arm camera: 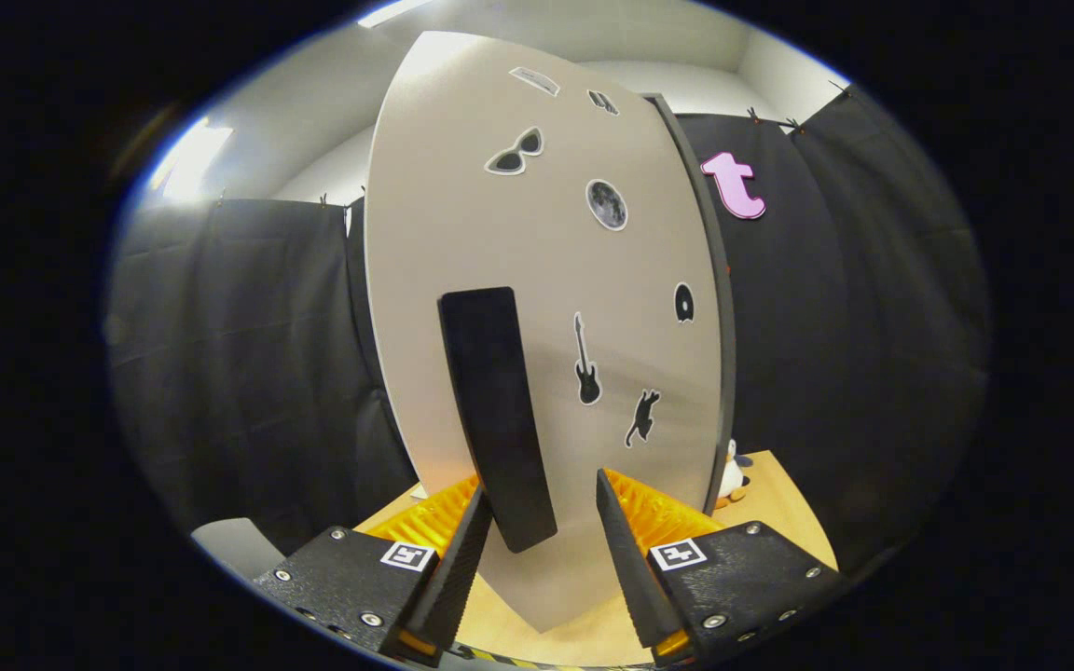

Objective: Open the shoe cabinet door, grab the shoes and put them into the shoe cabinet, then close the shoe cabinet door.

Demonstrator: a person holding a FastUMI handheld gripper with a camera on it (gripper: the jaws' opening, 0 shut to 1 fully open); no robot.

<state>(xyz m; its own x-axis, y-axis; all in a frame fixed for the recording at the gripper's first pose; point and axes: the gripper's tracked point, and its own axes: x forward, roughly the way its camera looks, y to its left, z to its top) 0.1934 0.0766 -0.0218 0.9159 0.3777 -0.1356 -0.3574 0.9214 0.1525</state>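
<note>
While spread wide apart, gripper (537, 522) fingers straddling the lower end of the black handle (497, 415) on the shoe cabinet door (537, 261); jaws clearly open, not clamped. Left finger (448, 568) close against the handle's lower edge, possibly touching, contact hard to confirm; right finger (635, 559) well clear of the handle. Handle long and flat, running up the pale door from between the fingers. Door tall and light grey, filling the space just ahead of the fingers, with a dark edge (709, 308) along its right side. Stickers dotted across the door: sunglasses (516, 154), a moon (606, 204), a guitar (586, 363), a cat (642, 417), a small dark round one (683, 302). Standing on a wooden tabletop (784, 503). Small plush toy (733, 475) on the tabletop just past the door's right edge, partly hidden. Black cloth wall (248, 354) behind, white walls above.
</note>
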